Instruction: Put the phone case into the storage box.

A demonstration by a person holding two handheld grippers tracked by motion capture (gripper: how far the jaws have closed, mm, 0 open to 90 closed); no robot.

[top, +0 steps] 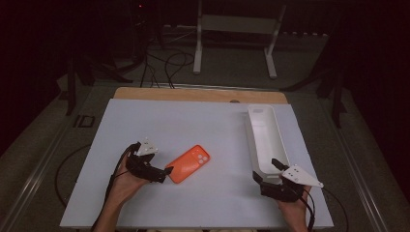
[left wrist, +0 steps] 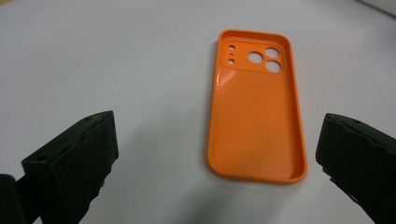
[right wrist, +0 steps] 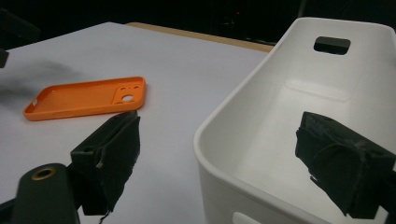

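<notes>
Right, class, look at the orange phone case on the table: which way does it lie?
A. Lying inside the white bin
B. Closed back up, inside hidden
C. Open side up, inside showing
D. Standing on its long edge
C: in the left gripper view the orange phone case shows its raised rim and textured inner floor facing up, flat on the table between the open left claw's jaws, outside the white bin.

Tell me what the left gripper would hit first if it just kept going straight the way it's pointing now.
Most likely the orange phone case. The left gripper is open, and the case lies flat on the white table just ahead, its near end between the jaws but closer to one of them. Depth is hard to judge, so that jaw might catch its edge.
</notes>
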